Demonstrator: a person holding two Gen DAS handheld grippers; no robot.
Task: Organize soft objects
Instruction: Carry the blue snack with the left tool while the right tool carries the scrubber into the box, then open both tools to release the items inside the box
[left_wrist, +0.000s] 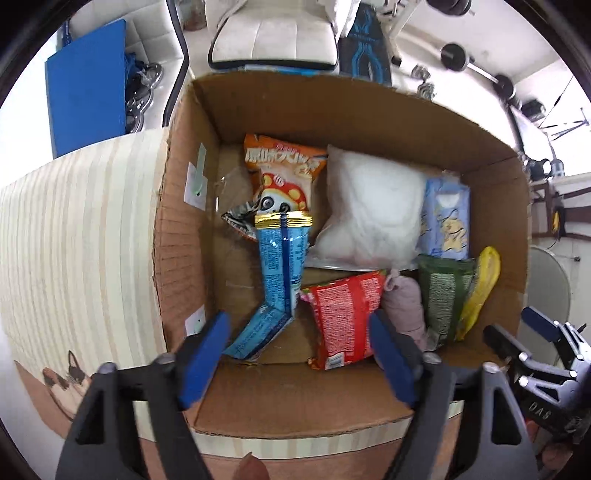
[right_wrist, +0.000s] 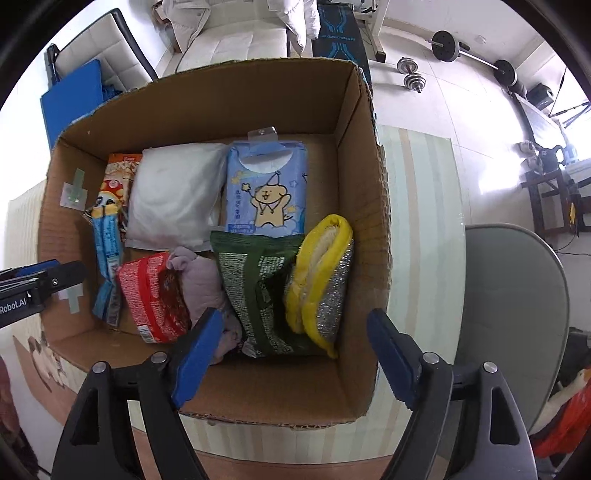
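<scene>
An open cardboard box (left_wrist: 192, 258) (right_wrist: 369, 221) holds several soft items: an orange snack bag (left_wrist: 284, 166), a blue packet (left_wrist: 280, 266) (right_wrist: 107, 251), a white pillow pack (left_wrist: 373, 210) (right_wrist: 173, 195), a light blue tissue pack (left_wrist: 447, 218) (right_wrist: 266, 188), a red packet (left_wrist: 347, 314) (right_wrist: 151, 295), a mauve cloth (left_wrist: 402, 306) (right_wrist: 203, 284), a green bag (left_wrist: 443, 291) (right_wrist: 255, 288) and a yellow scouring pad (left_wrist: 480, 284) (right_wrist: 321, 280). My left gripper (left_wrist: 299, 362) is open and empty above the box's near left. My right gripper (right_wrist: 295, 354) is open and empty above the near right.
The box stands on a striped table (left_wrist: 74, 240) (right_wrist: 417, 221). The right gripper shows at the right edge of the left wrist view (left_wrist: 539, 354). A grey chair (right_wrist: 513, 314) stands to the right. A white sofa (left_wrist: 273, 40), blue board (left_wrist: 88, 103) and dumbbells (right_wrist: 410, 74) lie beyond.
</scene>
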